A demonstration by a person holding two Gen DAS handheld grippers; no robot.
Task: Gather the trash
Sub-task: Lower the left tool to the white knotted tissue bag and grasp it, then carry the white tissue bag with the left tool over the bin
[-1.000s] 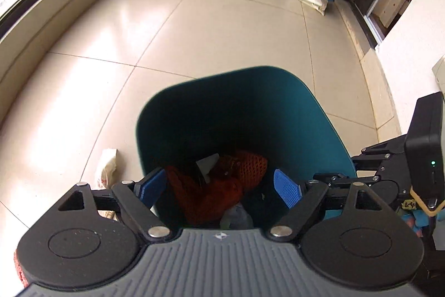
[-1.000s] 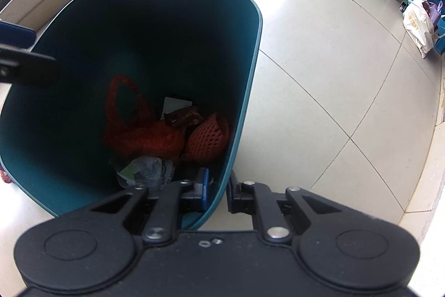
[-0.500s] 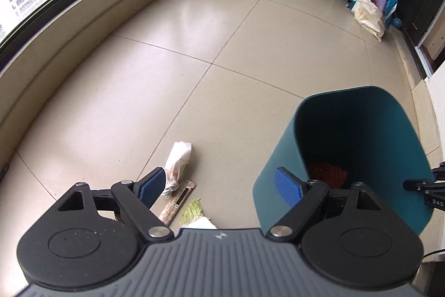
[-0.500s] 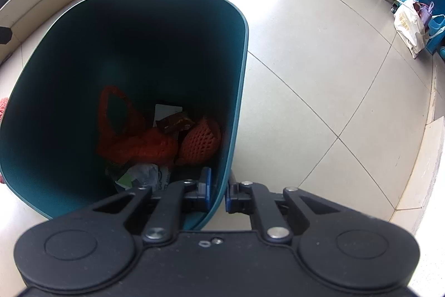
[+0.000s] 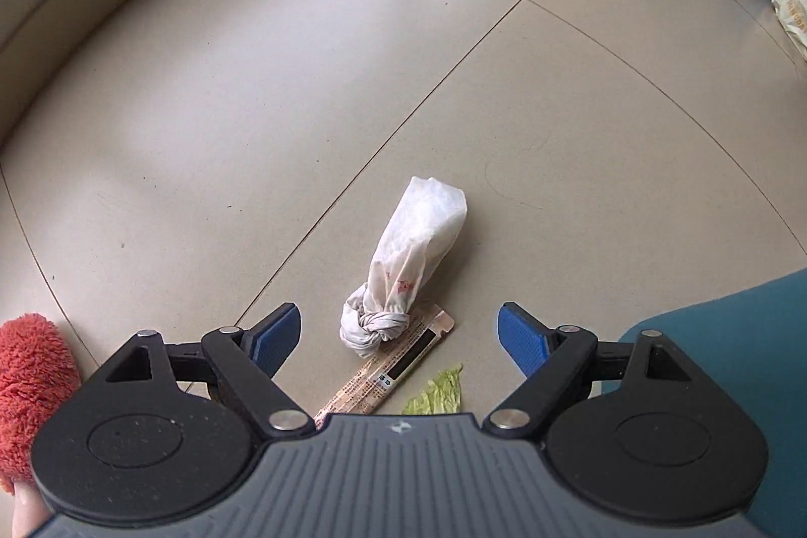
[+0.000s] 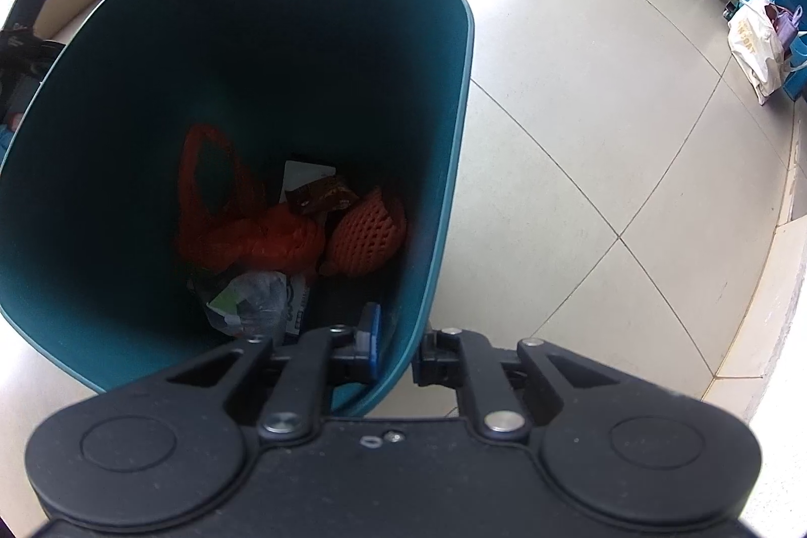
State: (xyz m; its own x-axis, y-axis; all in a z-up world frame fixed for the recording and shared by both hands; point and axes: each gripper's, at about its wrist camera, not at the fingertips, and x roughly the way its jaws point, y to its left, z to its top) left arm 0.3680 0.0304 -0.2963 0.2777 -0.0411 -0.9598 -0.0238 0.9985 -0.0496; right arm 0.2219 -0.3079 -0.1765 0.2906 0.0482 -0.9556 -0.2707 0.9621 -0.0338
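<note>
The bin (image 6: 242, 124), a teal tub, stands on the tiled floor (image 5: 302, 84) and fills the left and centre of the right wrist view; in the left wrist view its wall shows at 4 o'clock. It already holds orange netting (image 6: 282, 235), a clear wrapper (image 6: 252, 301) and a brown packet (image 6: 323, 195). The right gripper (image 6: 396, 346) pinches the bin rim at 6 o'clock, one finger inside the wall and one outside, steadying the bin. The left gripper (image 5: 398, 336) hovers over loose trash with its jaws spread wide and nothing between them. The knotted white bag (image 5: 408, 265) lies on the floor between the fingertips, its knot at the near end. Beneath the knot, toward 6 o'clock, lies a flat printed sachet (image 5: 398, 366), and a lettuce scrap (image 5: 439, 392) lies just beside it at 5 o'clock. The step in hand appears to be the pick-up of floor trash, with the bag the likely target. The next move calls for lowering the left gripper so the fingers straddle the knot, then closing there, since the neck should give the firmest hold.
</note>
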